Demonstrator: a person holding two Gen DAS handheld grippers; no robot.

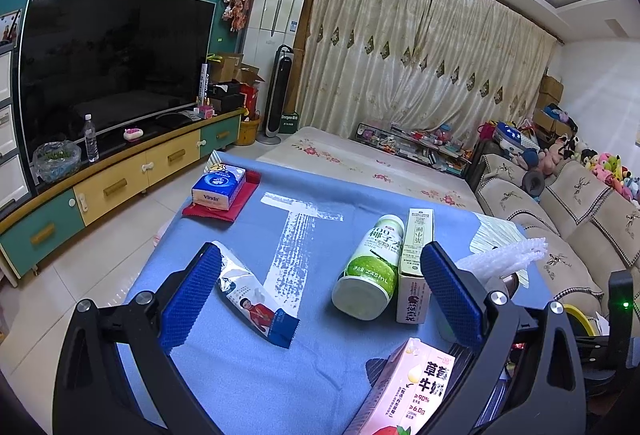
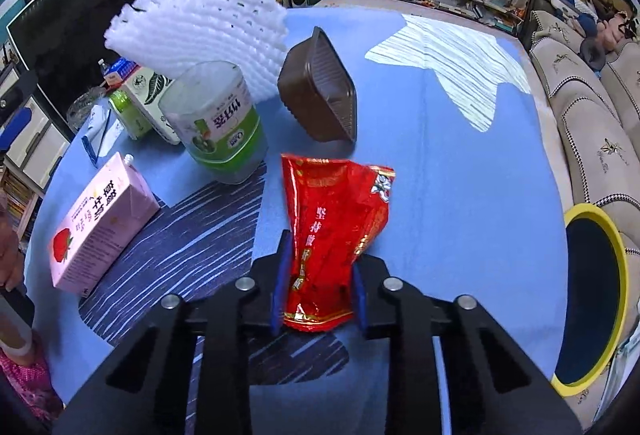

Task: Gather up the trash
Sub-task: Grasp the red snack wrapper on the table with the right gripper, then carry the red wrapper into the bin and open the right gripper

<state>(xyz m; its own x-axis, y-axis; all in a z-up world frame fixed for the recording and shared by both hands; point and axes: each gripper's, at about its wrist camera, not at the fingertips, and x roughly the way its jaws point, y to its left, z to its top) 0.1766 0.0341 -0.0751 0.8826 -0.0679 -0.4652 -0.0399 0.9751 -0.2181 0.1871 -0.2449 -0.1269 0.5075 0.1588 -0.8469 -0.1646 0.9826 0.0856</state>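
Observation:
My right gripper point(image 2: 319, 277) is shut on a crumpled red snack wrapper point(image 2: 334, 227), held over the blue tablecloth point(image 2: 460, 163). A yellow-rimmed bin point(image 2: 596, 295) stands at the table's right edge. My left gripper point(image 1: 320, 291) is open and empty above the table. Between its fingers lie a white and blue sachet point(image 1: 252, 295), a green coconut drink bottle point(image 1: 370, 269) and a tall cream carton point(image 1: 414, 267). A pink strawberry milk carton point(image 1: 404, 391) lies near its right finger; it also shows in the right wrist view point(image 2: 102, 225).
A green-labelled jar point(image 2: 220, 123), a brown plastic tray point(image 2: 320, 91) and white foam netting point(image 2: 208, 23) lie ahead of the right gripper. A Vinda tissue pack point(image 1: 219, 187) sits on a red cloth at the far left corner. A sofa point(image 1: 560, 219) runs along the right.

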